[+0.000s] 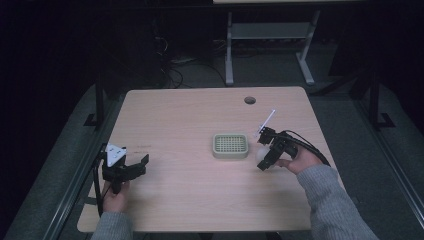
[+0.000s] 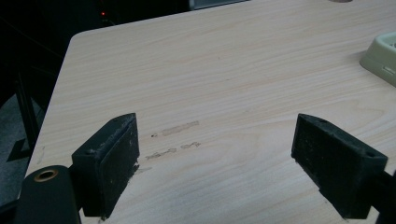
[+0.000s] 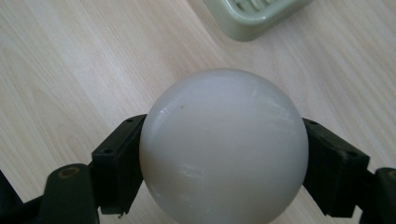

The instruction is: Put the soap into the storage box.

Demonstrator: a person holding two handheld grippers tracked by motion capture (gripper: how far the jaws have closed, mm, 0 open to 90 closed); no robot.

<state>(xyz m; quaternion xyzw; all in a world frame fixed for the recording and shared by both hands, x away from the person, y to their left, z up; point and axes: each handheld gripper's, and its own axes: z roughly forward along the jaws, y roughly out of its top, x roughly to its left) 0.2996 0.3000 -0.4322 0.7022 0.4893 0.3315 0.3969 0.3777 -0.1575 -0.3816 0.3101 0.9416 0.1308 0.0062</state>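
The room behind was dark, with the legs of a grey desk frame (image 1: 270, 45) beyond my table (image 1: 190, 120), a pale wood-grain laminate top, smooth and matte, with a round cable hole (image 1: 249, 100) near its far edge. I kept the work on the right half, I judged, so the left stayed free.

Just left of my right tongs (image 1: 264, 157) lay the soap dish (image 1: 230, 145), a pale green, rounded rectangle of what looked like plastic, its top a slotted grid, presumably to drain. In the right gripper view its corner (image 3: 254, 16) sat just ahead of the jaws.

My right tongs were clamped on the white ball (image 3: 224, 149), one black jaw on each side at its widest girth, which I took to be the surest hold on so round and slick a thing. It was glossy, milky, faintly scuffed, and sat low over the table beside the dish.

My left tongs (image 2: 215, 154) hung well off to the left, jaws spread wide with nothing between them, their pads a rough black.
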